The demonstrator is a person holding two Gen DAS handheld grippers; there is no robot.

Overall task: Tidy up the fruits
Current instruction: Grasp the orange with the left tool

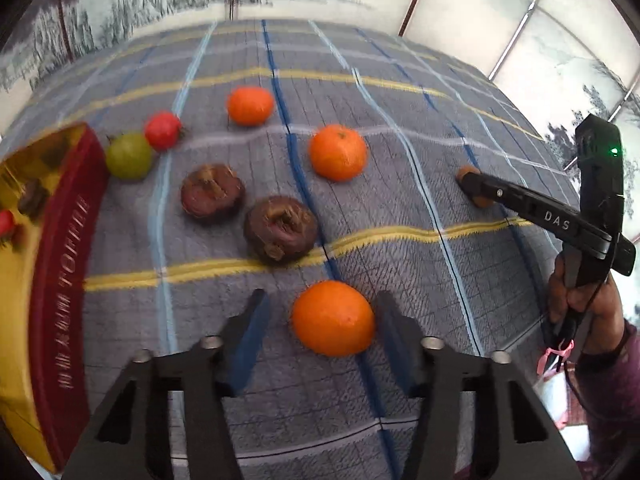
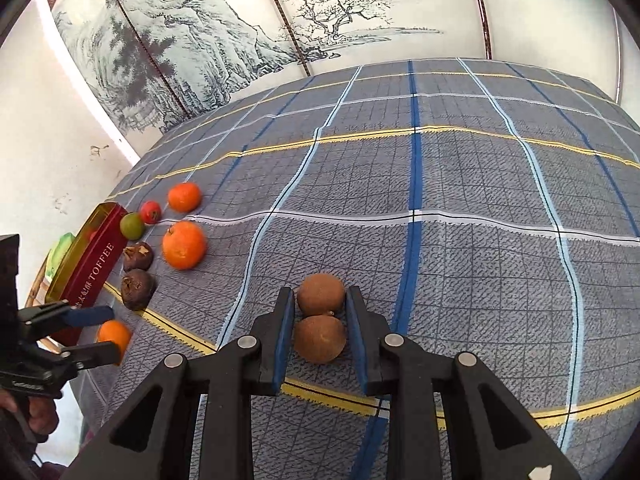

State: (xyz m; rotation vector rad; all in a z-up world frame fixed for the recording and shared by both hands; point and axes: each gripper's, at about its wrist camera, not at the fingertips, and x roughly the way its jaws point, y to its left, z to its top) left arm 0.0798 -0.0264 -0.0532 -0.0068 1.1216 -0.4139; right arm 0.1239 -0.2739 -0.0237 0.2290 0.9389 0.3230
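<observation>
My left gripper (image 1: pixel 320 312) is open around an orange (image 1: pixel 333 317) on the plaid cloth, its fingers apart from it on both sides. Two more oranges (image 1: pixel 338 152) (image 1: pixel 250 105), two dark brown fruits (image 1: pixel 280 228) (image 1: pixel 212 192), a green fruit (image 1: pixel 129 155) and a red fruit (image 1: pixel 162 130) lie beyond. My right gripper (image 2: pixel 320 308) is open around two small brown round fruits (image 2: pixel 320 339) (image 2: pixel 321 293), the nearer one between the pads. The right gripper also shows in the left wrist view (image 1: pixel 470 184).
A red and gold toffee tin (image 1: pixel 60 264) stands at the left with some fruit inside; it also shows in the right wrist view (image 2: pixel 90 260). The plaid cloth (image 2: pixel 480 208) covers the table. A painted screen (image 2: pixel 240 32) stands behind.
</observation>
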